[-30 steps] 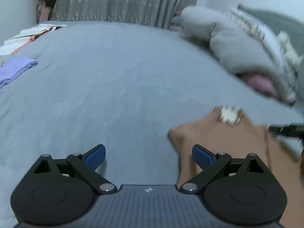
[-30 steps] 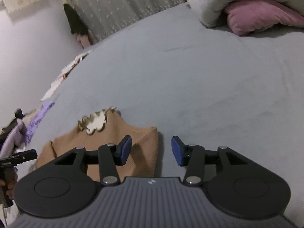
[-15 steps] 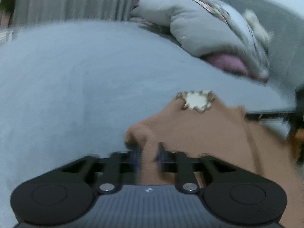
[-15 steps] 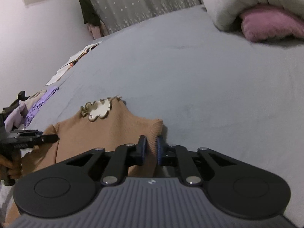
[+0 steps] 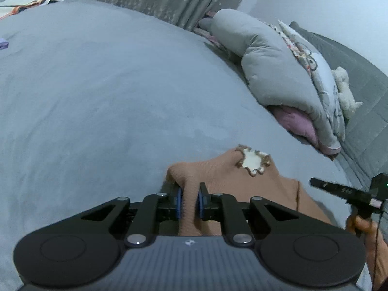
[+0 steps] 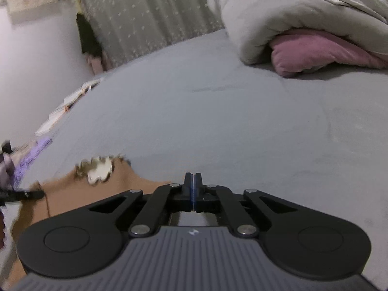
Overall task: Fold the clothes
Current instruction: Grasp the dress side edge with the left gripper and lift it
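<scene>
A tan knit sweater (image 5: 218, 174) with a cream scalloped collar (image 5: 253, 161) lies on the grey bed (image 5: 109, 97). My left gripper (image 5: 188, 203) is shut on a bunched fold at the sweater's left shoulder. In the right wrist view the sweater (image 6: 80, 191) sits low at the left, its collar (image 6: 99, 172) blurred. My right gripper (image 6: 193, 191) has its pads pressed together; no cloth shows between them, and the sweater's edge runs under its left arm. The right gripper also shows in the left wrist view (image 5: 346, 191) at the sweater's right side.
A rolled grey duvet (image 5: 278, 72) over a pink pillow (image 5: 297, 123) lies at the head of the bed, also in the right wrist view (image 6: 303, 17). A lilac garment (image 6: 29, 157) and papers (image 6: 65, 106) lie along the far edge. A grey curtain (image 6: 145, 19) hangs behind.
Both grippers went from wide open to shut. The left closed on the sweater's shoulder fold. The right closed at the sweater's other edge and lifted, and the sweater now sits lower left in its view.
</scene>
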A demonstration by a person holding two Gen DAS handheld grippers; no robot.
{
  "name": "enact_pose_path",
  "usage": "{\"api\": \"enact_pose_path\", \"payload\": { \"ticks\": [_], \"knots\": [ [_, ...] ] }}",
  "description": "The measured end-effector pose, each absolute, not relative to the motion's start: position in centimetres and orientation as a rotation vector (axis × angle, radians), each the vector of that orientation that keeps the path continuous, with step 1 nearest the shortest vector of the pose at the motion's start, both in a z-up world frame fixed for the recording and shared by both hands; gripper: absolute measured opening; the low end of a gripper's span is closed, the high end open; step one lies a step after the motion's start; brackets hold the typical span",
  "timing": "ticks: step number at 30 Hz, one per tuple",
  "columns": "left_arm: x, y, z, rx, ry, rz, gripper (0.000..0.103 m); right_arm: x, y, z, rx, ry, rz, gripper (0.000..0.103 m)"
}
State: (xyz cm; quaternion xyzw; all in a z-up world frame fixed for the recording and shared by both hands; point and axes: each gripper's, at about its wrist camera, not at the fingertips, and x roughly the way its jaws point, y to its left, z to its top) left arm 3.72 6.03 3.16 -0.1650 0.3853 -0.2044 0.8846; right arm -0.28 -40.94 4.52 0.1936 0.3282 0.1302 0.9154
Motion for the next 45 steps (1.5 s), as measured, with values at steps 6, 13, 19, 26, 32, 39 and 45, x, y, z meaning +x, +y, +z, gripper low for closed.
{"api": "enact_pose_path", "payload": {
  "ticks": [6, 13, 19, 26, 32, 39, 45],
  "knots": [
    [4.0, 5.8, 2.8, -0.347, 0.811, -0.421, 0.013, 0.5, -39.6, 3.5, 0.341, 0.761, 0.353, 0.064],
    [4.6, 7.2, 2.4, -0.469, 0.821, -0.382, 0.012, 0.9, -37.3, 3.2, 0.259, 0.752, 0.293, 0.007],
    [4.6, 7.7, 2.6, -0.438, 0.801, -0.370, 0.011, 1.3, -38.9, 2.3, 0.368, 0.758, 0.236, 0.005],
    [4.0, 8.2, 3.7, -0.412, 0.794, -0.386, 0.012, 0.0, -42.3, 3.0, 0.516, 0.665, 0.016, 0.005],
    [0.1, 8.4, 6.4, -0.329, 0.789, -0.415, 0.031, -1.3, -42.4, 4.8, 0.508, 0.752, 0.215, 0.061],
    [-10.1, 6.6, 8.9, -0.207, 0.775, -0.617, 0.046, -6.4, -41.0, 5.0, 0.506, 0.862, 0.270, 0.062],
    [-15.4, 5.2, 7.0, -0.195, 0.856, -0.731, 0.047, -10.6, -42.1, 4.3, 0.680, 0.875, 0.272, 0.062]
  ]
}}
